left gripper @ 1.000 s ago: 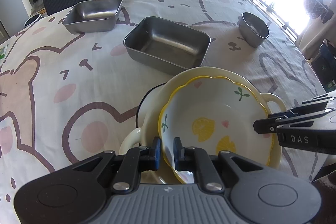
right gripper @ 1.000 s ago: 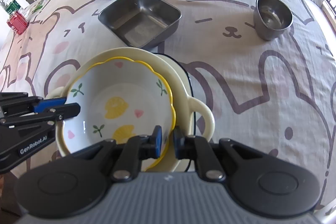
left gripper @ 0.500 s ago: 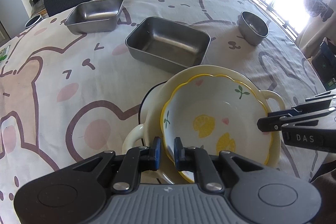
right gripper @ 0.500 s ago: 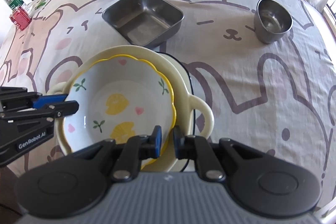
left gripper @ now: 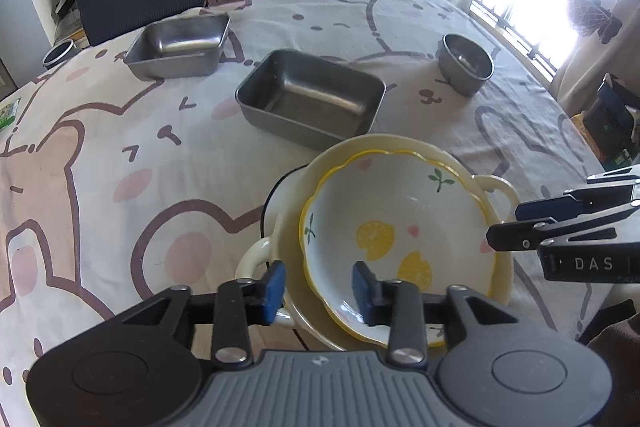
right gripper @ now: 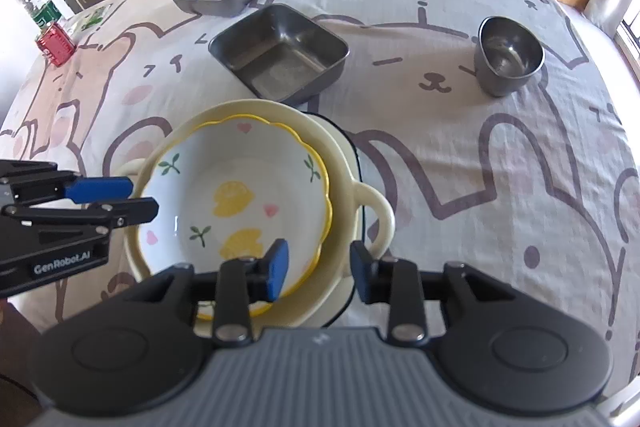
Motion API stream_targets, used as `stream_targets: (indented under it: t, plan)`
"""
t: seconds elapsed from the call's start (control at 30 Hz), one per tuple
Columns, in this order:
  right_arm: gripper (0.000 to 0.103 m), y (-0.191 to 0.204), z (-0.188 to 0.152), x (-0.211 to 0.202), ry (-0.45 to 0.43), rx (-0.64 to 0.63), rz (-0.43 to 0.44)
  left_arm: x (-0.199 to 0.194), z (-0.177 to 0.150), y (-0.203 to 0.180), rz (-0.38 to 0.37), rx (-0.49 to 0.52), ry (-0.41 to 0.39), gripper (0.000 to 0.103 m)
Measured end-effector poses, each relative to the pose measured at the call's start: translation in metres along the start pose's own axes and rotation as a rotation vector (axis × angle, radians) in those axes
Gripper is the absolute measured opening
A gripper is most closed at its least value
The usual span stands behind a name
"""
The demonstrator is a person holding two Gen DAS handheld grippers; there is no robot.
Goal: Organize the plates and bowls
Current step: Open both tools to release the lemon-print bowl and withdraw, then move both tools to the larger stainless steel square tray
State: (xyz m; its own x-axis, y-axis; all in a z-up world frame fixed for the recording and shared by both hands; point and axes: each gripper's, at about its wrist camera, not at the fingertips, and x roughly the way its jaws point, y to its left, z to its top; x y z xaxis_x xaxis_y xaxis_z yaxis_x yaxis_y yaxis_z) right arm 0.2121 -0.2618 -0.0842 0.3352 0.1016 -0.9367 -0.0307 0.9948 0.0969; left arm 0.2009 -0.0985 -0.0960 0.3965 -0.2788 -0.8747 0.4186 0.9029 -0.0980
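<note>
We have the lemon bowl (left gripper: 394, 235) sitting inside the cream two-handled dish (left gripper: 496, 269), which itself rests on a dark-rimmed plate (left gripper: 276, 195) near our edge of the table (left gripper: 120, 155). Both are glazed ceramic, so we judge them stiff, fairly heavy for their size, slick under rubber pads and liable to chip if knocked together. The scalloped yellow rim is the natural place to pinch the bowl; the cream dish offers its loop handles on either side.

Our left tool (left gripper: 318, 287) is opening, its blue pads spread to either side of the bowl's near rim, one pad outside over the cream dish and one inside the bowl, neither pressing on it. Our right tool (right gripper: 318, 269) is likewise opening, straddling the opposite rim of the bowl with the pads clear of the ceramic. So the bowl lies between the two tools, gripped by neither, and appears settled in the stack.

Farther across the table stand two square steel pans, the nearer pan (left gripper: 310, 99) just beyond the stack and the farther pan (left gripper: 180, 47) towards the chairs, and a small round steel cup (left gripper: 466, 63) sits well apart near the window side.
</note>
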Motion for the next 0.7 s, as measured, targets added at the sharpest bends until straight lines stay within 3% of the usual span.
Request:
stream_targets:
  t: [0.1,0.17,0.27,0.37,0.5,0.6,0.7]
  plan:
    - [0.051,-0.003,-0.002,-0.007,-0.027,0.009,0.005,-0.008,0.003,0.002,0.0,-0.004,-0.032,0.064]
    - [0.057,-0.004,-0.002,-0.014,-0.061,0.026,0.002,-0.015,0.005,0.004,0.006,-0.011,-0.068,0.087]
    - [0.067,-0.01,-0.001,-0.024,-0.128,0.066,0.002,-0.023,0.012,0.008,0.033,-0.029,-0.158,0.102]
    - [0.078,-0.017,0.004,-0.033,-0.209,0.127,0.005,-0.023,0.024,0.015,0.059,-0.043,-0.229,0.103]
    - [0.101,-0.026,0.015,-0.034,-0.3,0.229,-0.004,-0.009,0.05,0.026,0.098,-0.026,-0.259,0.103]
    - [0.103,-0.033,0.029,-0.027,-0.351,0.316,-0.009,0.005,0.069,0.035,0.143,0.007,-0.284,0.103]
    - [0.103,-0.041,0.046,-0.011,-0.339,0.39,0.025,0.02,0.087,0.044,0.164,0.028,-0.293,0.103]
